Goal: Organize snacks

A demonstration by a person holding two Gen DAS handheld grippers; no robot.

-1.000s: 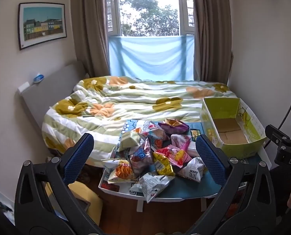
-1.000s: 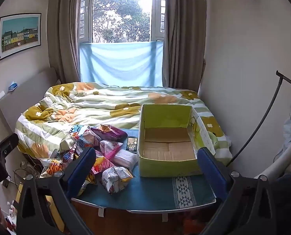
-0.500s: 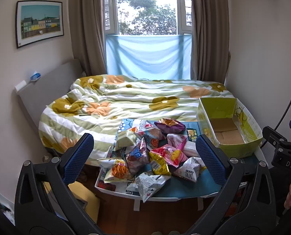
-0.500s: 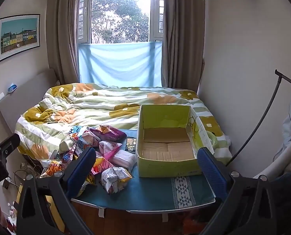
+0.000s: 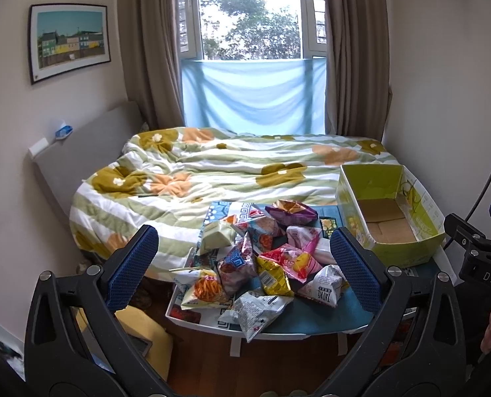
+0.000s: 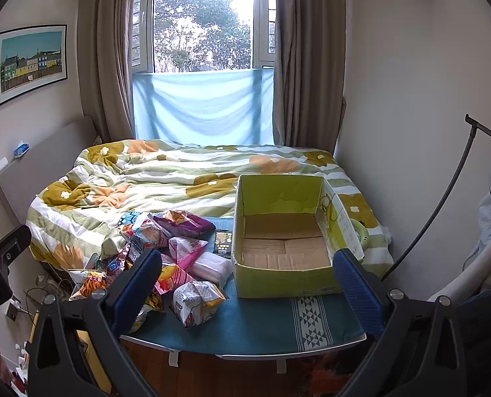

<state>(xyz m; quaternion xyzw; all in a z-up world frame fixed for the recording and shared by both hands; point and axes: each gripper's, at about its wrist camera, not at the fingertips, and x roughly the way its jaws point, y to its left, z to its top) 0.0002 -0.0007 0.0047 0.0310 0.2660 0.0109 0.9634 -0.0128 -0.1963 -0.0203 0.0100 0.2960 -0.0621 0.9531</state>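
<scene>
Both wrist cams look fwd along their own fingers, held back from the low table [image 5: 315,322], facing the bed and window. Left cam sits further left: snack pile [image 5: 262,261] centre frame, box [image 5: 391,221] at right edge. Right cam: box [image 6: 285,241] centre, pile [image 6: 166,258] lower left. Shared: table, pile, box, bed, window.
</scene>
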